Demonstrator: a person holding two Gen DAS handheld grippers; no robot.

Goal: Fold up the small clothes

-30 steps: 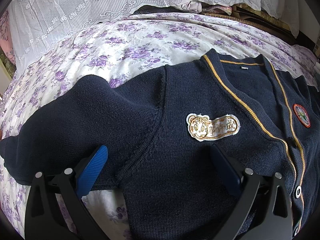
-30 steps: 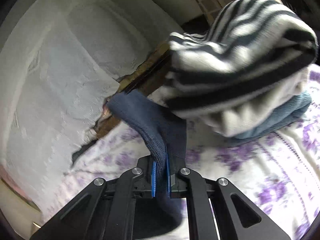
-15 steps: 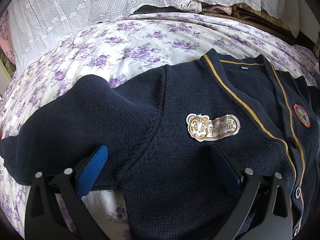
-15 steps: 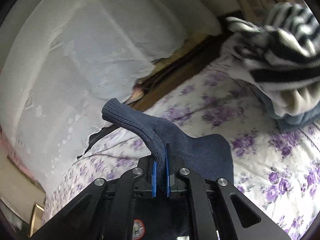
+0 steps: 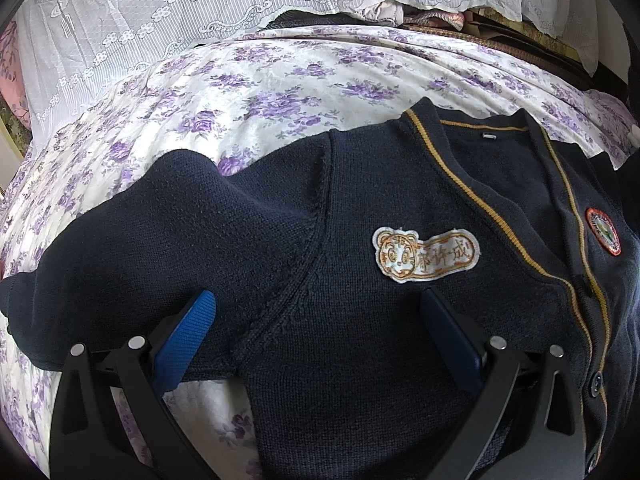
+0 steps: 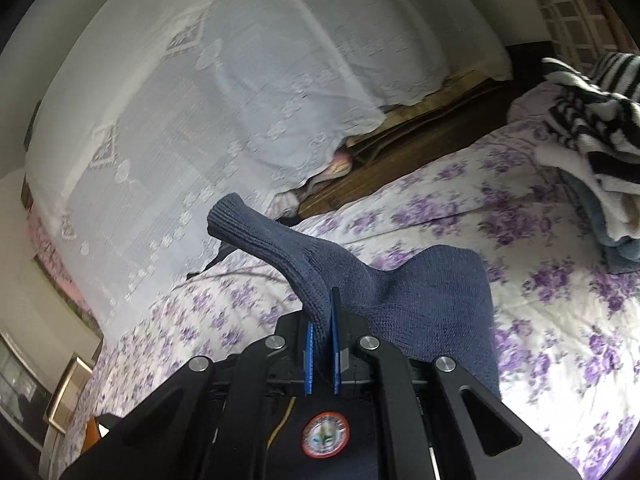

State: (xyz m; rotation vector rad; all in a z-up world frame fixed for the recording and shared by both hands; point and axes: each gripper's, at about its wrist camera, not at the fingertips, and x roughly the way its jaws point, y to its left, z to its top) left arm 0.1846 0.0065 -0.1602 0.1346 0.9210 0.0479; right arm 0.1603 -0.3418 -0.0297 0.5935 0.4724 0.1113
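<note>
A small navy knit cardigan (image 5: 360, 320) with gold trim, a tiger name patch (image 5: 426, 255) and a round badge (image 5: 603, 231) lies face up on the floral bed sheet (image 5: 280, 92). My left gripper (image 5: 316, 316) is open and rests over the cardigan's chest and armpit, its blue pads (image 5: 186, 340) wide apart. My right gripper (image 6: 321, 320) is shut on the cardigan's other sleeve (image 6: 296, 252) and holds it lifted above the garment; the cuff sticks up to the left. The round badge (image 6: 325, 435) shows below the right gripper.
A white lace cover (image 5: 200, 8) hangs at the far side of the bed over a dark wooden edge (image 6: 400, 156). A pile of folded clothes with a black-and-white striped item (image 6: 592, 120) on top sits at the right on the sheet.
My right gripper has swung leftward with the sleeve in it, from beside the striped pile to over the cardigan's chest. My left gripper has not moved.
</note>
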